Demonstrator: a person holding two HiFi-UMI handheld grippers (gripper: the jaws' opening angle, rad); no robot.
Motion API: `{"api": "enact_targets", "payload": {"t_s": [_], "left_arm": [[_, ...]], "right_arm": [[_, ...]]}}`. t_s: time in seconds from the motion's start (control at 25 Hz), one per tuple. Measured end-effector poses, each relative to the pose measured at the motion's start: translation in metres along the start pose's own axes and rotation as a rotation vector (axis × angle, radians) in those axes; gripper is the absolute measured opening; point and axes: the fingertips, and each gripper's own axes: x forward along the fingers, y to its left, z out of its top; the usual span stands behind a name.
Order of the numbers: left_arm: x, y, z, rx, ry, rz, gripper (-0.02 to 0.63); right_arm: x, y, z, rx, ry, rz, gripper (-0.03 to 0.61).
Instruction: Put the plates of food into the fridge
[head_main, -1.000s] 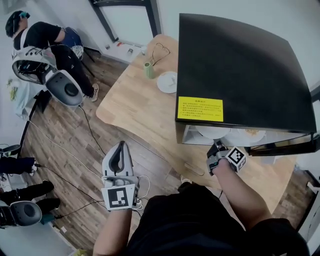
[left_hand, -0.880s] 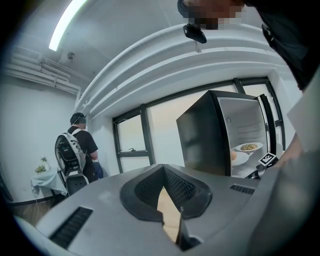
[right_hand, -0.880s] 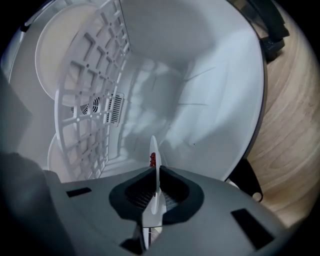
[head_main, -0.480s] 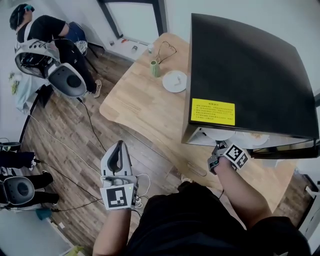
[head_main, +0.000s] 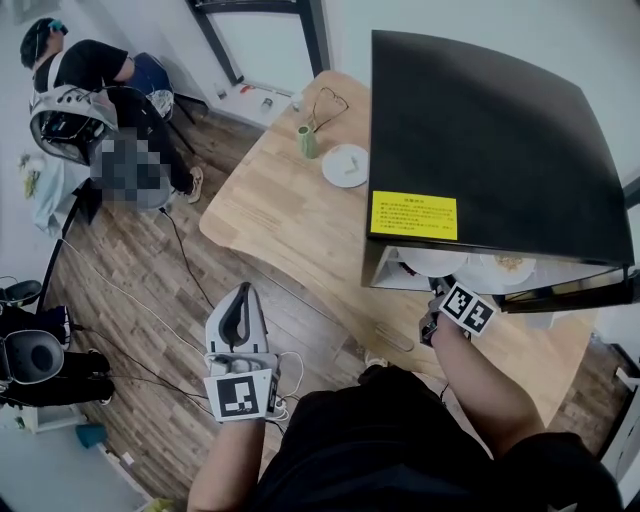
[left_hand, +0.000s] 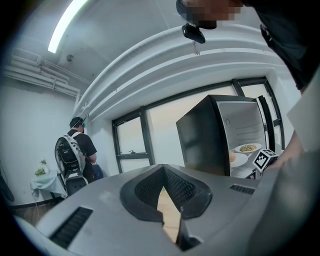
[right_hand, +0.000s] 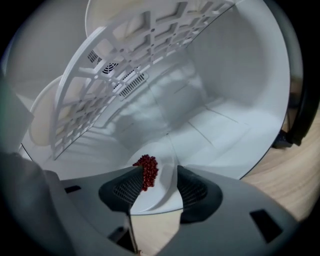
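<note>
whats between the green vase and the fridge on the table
A white plate lies between the green vase and the fridge; the head view shows it.

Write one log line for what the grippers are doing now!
right gripper: jaws just opened, plate of red food between them, inside fridge | left gripper: shut, empty
</note>
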Motion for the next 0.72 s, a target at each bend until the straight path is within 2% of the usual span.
{"api": "enact_targets", "payload": {"t_s": [0.16,0.52,0.72], "left_arm": [[-0.002,-0.005,0.003,0.017,-0.011,-0.015,0.005],[-0.008,-0.040,0.005,-0.023,-0.025,-0.085,0.005],[-0.011,-0.071,0.002,-0.022,-0.031,-0.157,0.005]], "right_arm": [[-0.011,-0.004,0.006,-0.026,-0.028,-0.010,0.213],[-0.056,-0.010,0.021,-0.109,-0.107,0.011,0.212],[-0.095,-0.005,0.034,-0.166,-0.188,0.092,0.206]]}}
